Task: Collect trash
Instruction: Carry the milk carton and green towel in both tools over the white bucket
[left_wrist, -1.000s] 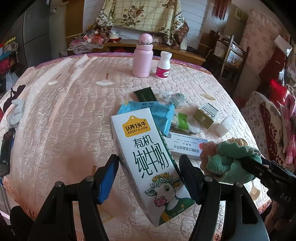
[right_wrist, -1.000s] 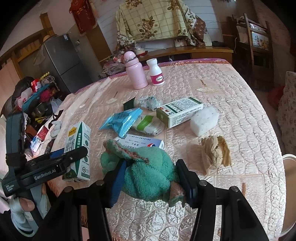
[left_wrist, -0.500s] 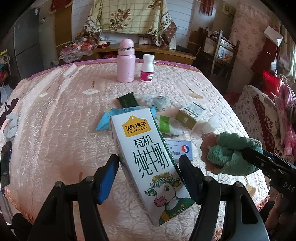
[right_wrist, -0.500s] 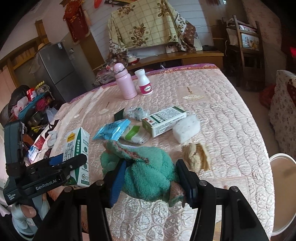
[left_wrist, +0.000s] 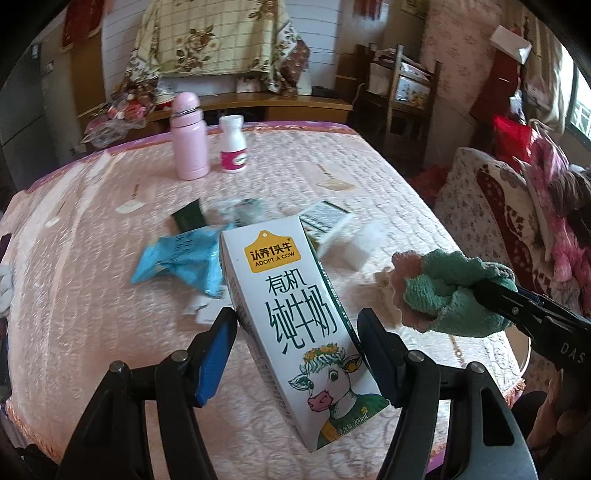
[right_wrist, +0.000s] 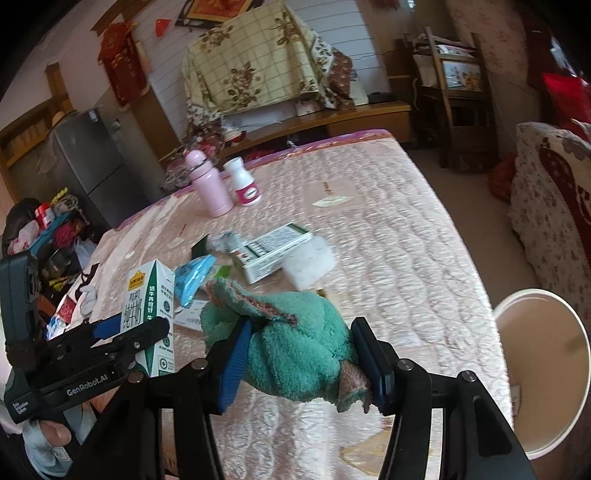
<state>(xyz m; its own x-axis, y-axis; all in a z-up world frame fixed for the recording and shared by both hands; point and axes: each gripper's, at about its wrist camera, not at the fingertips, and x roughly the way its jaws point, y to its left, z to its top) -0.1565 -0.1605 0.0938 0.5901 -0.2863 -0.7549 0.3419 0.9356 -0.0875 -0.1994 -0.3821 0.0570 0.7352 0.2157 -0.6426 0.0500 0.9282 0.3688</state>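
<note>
My left gripper (left_wrist: 297, 325) is shut on a white milk carton (left_wrist: 291, 314) with a cartoon cow and holds it above the pink quilted bed (left_wrist: 92, 295). The carton also shows in the right wrist view (right_wrist: 151, 306). My right gripper (right_wrist: 299, 343) is shut on a green towel rag (right_wrist: 291, 347), which also shows in the left wrist view (left_wrist: 450, 291) to the right of the carton. A white bin (right_wrist: 543, 376) with a beige liner stands by the bed's right edge, right of the rag. A blue wrapper (left_wrist: 181, 262), a green-white box (right_wrist: 273, 247) and a white foam block (right_wrist: 308, 264) lie on the bed.
A pink bottle (left_wrist: 188, 136) and a white pill bottle (left_wrist: 232, 149) stand at the far side of the bed. A dark green packet (left_wrist: 188, 218) and crumpled plastic (left_wrist: 243, 212) lie mid-bed. A floral armchair (right_wrist: 554, 206) is on the right, a wooden shelf (right_wrist: 454, 92) behind.
Both grippers have lifted and pulled back toward the bed's near right side with their loads. The white bin has come fully into the right wrist view.
</note>
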